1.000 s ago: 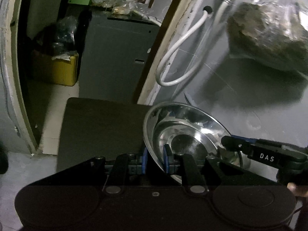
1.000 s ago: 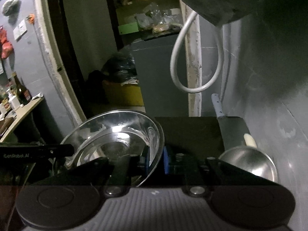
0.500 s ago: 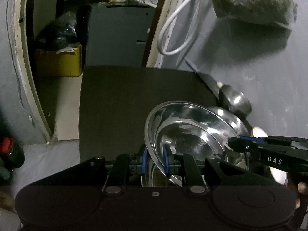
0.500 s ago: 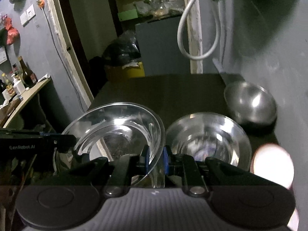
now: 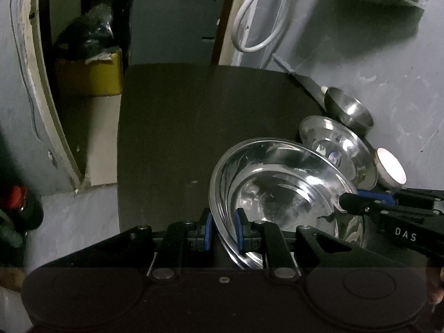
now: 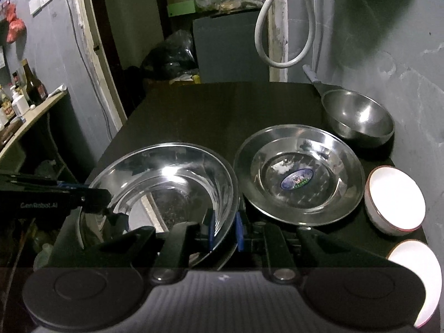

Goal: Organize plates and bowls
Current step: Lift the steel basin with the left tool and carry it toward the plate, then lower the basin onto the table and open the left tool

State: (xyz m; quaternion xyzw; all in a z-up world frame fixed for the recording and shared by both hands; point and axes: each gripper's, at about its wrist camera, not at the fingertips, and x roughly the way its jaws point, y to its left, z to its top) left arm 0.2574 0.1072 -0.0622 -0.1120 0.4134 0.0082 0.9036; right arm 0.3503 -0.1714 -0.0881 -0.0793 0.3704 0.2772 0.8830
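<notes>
The large steel bowl [image 6: 166, 191] sits at lower centre of the right wrist view, carried tilted above the dark counter [image 6: 211, 111], apparently clear of it, though its underside is hidden. Both tools are clamped on its rim: the right tool [image 6: 224, 229] pinches the edge nearest that camera, its blue pads pressed to either side of the metal, and the left tool [image 5: 222, 229] grips the opposite edge the same way. In the right wrist view the left tool reaches in from the left edge of the frame.

Just right of the bowl lies a steel plate [image 6: 299, 174] with a sticker in its well, their rims nearly meeting. Upper right of the plate stands a smaller steel bowl [image 6: 358, 116] against the wall, and two white bowls [image 6: 395, 199] sit at lower right.

The step looks like setting the large bowl down among this ware. To do it well, level the bowl first, lower both sides together, keep its rim off the plate's edge, and let go only once the base rests flat, since thin polished steel slips easily.
</notes>
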